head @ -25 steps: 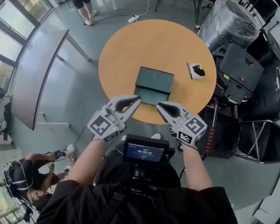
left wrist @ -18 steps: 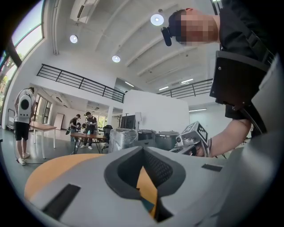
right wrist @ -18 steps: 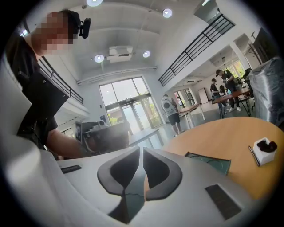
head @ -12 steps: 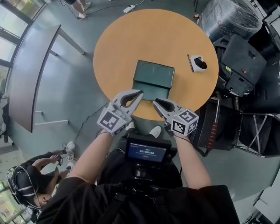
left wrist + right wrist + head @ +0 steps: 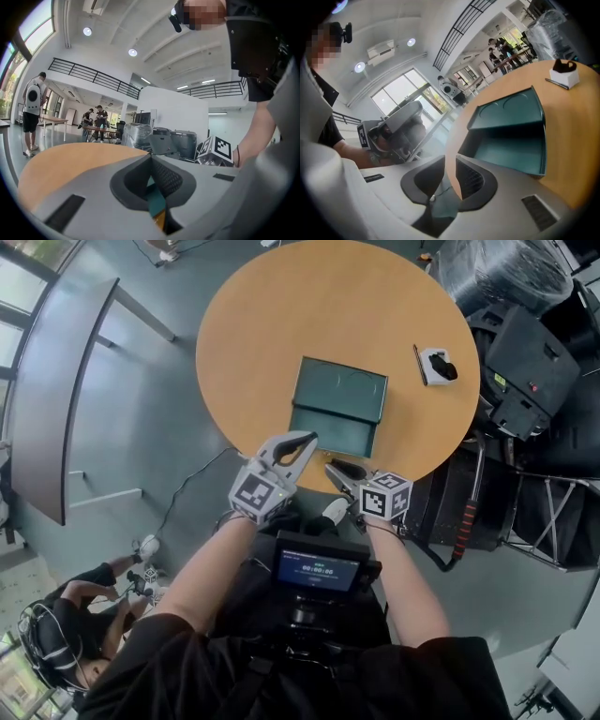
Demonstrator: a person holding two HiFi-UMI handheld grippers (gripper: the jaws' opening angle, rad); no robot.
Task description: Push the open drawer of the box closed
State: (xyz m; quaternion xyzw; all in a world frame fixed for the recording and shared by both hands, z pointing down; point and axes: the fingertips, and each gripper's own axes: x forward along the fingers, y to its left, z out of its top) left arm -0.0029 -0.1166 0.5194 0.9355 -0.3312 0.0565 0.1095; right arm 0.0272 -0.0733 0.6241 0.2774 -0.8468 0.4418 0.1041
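Drawer (image 5: 334, 436) of teal box (image 5: 340, 388) is standing open; you are holding left gripper (image 5: 307, 438) clenched near its front, right gripper (image 5: 331, 466) opening its empty jaws.

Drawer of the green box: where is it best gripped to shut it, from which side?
The front wall of the drawer, from the near edge of the table. The drawer juts out of the box toward that edge, so a straight push probably beats pinching.
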